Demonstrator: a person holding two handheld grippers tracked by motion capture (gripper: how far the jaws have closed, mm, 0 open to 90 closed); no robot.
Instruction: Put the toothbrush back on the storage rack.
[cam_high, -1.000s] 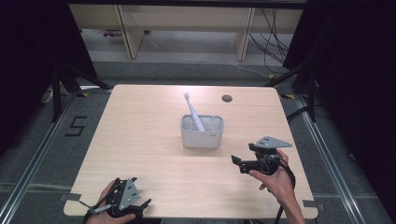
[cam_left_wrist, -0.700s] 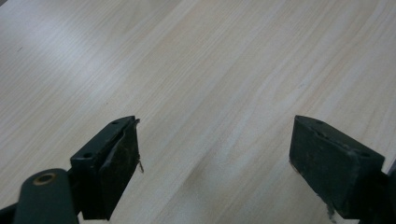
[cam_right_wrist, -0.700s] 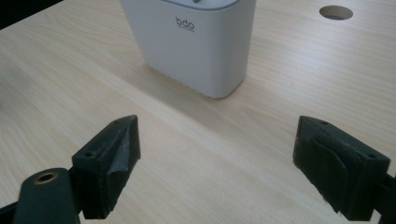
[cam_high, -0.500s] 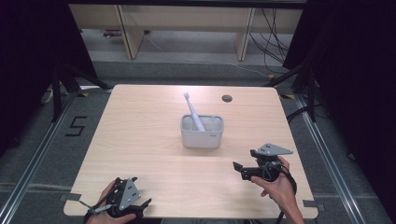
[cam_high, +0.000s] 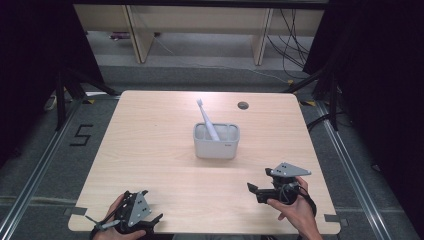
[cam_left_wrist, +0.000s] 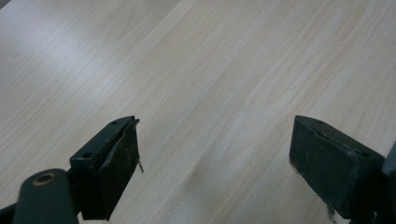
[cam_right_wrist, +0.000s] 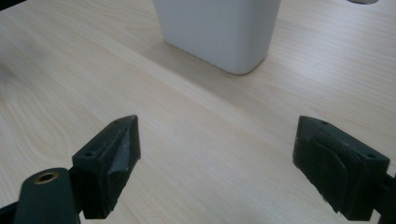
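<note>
The left gripper (cam_high: 150, 220) sits at the near-left corner of the tabletop (cam_high: 150, 145), jaws spread wide and empty. The right gripper (cam_high: 254, 190), near the near-right corner, is equally agape, holding nothing, pointing toward bare wood. Farther off, at the tabletop's centre, the white holder (cam_high: 216, 141) carries a leaning toothbrush (cam_high: 207, 120).

The table (cam_high: 150, 150) is light tan wood with thin wavy lines. The holder (cam_high: 216, 141) in the middle of the frame is pale grey-white. The toothbrush (cam_high: 207, 120) in it is white. Both grippers have black jaws.
</note>
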